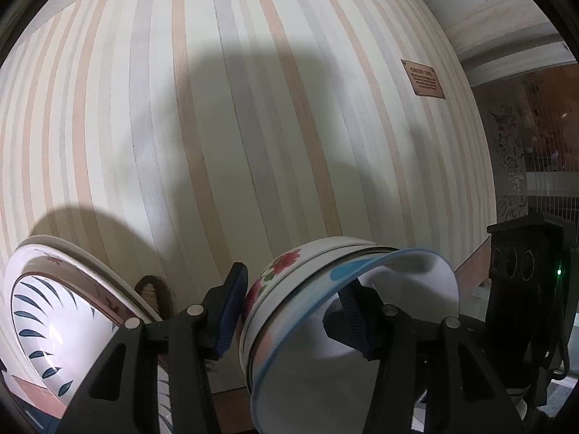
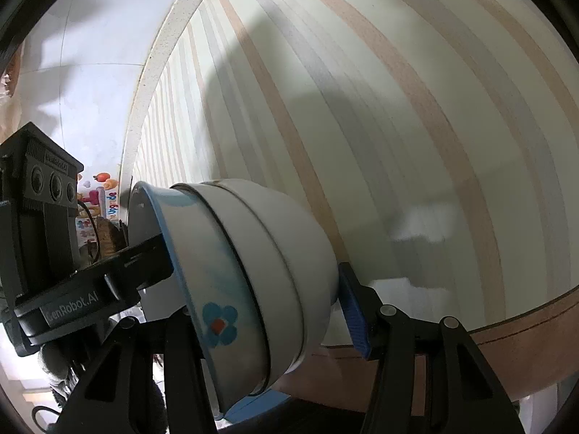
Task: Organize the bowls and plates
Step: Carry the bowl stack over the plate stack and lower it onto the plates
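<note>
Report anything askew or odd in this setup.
The stack of bowls is tipped on its side, gripped across its wall by both the left hand-held gripper and the right hand-held gripper. No chips visible.

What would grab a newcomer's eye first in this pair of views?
A nested stack of bowls fills the lower centre, gripped from both sides: the left claw and the right claw each straddle its wall. Behind lies the striped tabletop; stacked plates sit at lower left.

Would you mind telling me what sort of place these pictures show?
Probably a home dining spot: a striped pastel tabletop, nested floral bowls gripped from both sides, stacked patterned plates and white wall tiles.
</note>
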The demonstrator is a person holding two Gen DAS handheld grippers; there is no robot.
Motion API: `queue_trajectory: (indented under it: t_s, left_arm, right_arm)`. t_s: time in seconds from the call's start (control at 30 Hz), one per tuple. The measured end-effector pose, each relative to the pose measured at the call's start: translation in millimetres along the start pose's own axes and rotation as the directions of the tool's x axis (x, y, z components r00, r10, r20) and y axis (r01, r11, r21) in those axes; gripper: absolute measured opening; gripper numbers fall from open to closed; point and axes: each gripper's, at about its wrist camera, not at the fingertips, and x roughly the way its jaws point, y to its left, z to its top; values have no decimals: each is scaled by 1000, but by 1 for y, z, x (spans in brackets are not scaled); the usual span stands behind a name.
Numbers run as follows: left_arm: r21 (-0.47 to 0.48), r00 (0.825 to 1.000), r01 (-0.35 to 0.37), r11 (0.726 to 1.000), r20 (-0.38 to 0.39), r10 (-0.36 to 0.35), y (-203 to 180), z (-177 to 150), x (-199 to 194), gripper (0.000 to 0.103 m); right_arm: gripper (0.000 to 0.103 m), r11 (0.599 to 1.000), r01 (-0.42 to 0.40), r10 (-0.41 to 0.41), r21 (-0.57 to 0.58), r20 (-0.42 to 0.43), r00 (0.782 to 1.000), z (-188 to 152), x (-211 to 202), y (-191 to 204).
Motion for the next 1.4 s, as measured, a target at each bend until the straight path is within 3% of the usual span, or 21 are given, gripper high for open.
queue_trajectory:
  t_s: [0.4,0.77,1.13,1.4]
  left_arm:
    - [-23,999,-18,1000,26,19,7,-3,-32,48]
    - [-134,993,-13,991,111,28,60,-25,-84,48]
    - [-329,985,-12,944,159,68,143,-66,-108,48]
    - [-418,985,-15,908,151,87,174,-84,-99,48]
  right_arm:
    - [55,1000,-18,17,-26,-20,1000,7,-4,27]
    - [55,989,-29,15,-148,-89,996,7,9,92]
    - [55,955,-59,-8,-291,-224,975,-16,67,161]
    - [55,938,-63,-44,-341,-297,954,-27,123,186]
